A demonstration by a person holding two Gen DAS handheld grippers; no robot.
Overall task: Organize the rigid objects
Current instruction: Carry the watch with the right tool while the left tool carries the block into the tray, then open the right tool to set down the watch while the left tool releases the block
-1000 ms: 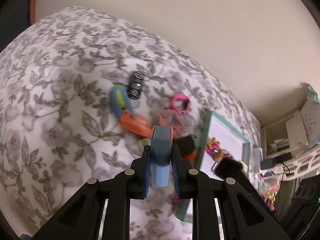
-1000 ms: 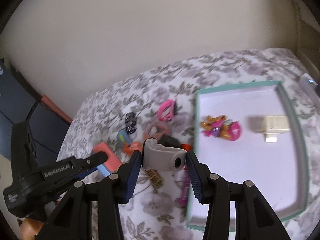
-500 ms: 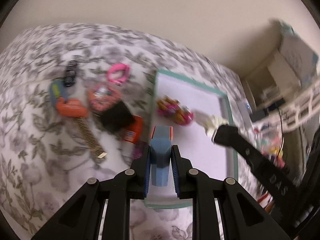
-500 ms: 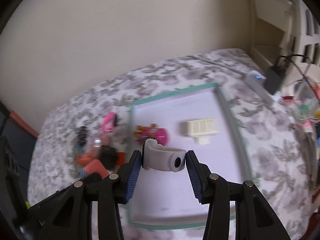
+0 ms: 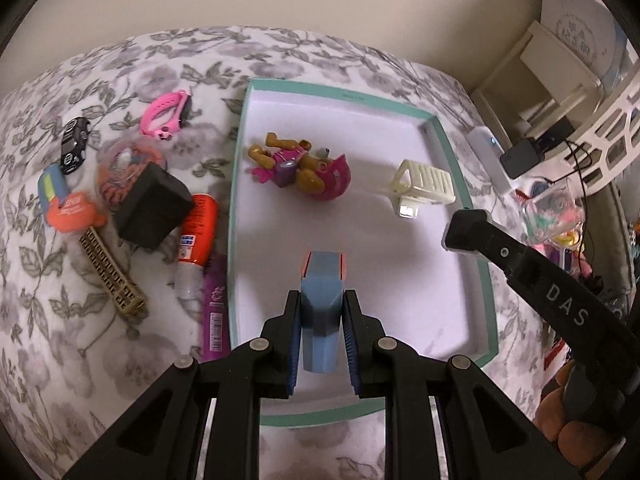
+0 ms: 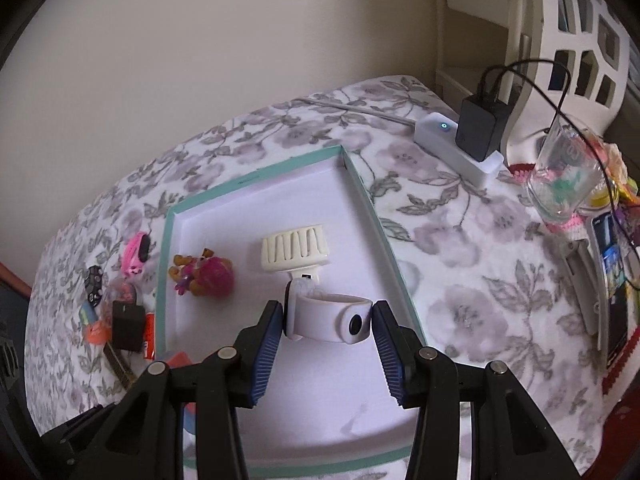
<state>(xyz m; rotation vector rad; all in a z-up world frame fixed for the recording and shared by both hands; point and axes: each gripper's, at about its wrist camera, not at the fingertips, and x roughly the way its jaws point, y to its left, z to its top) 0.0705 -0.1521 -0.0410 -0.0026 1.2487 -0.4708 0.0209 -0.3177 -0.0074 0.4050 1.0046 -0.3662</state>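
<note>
My left gripper (image 5: 322,320) is shut on a blue block with an orange edge (image 5: 322,304) and hangs over the near half of the teal-rimmed white tray (image 5: 236,216). My right gripper (image 6: 328,320) is shut on a grey-white band with a dark button (image 6: 326,318), above the same tray (image 6: 362,184). In the tray lie a pink-and-tan toy figure (image 5: 306,168) and a cream ribbed plastic piece (image 5: 424,184). Left of the tray lie a black box (image 5: 152,204), an orange tube (image 5: 198,236), a purple tube (image 5: 214,304), a pink band (image 5: 164,114), a toy car (image 5: 74,144) and a tan clip (image 5: 112,276).
The tray sits on a bed with a floral cover (image 6: 460,240). At the right stand a white power strip with a black adapter (image 6: 476,132), a glass jar (image 6: 564,176), a white lattice frame (image 6: 580,32) and a phone (image 6: 612,280). The wall (image 6: 200,40) is behind.
Both grippers swung right and down from the loose pile to above the tray, each still holding its object. The views rolled, and the tray now fills their middle.
</note>
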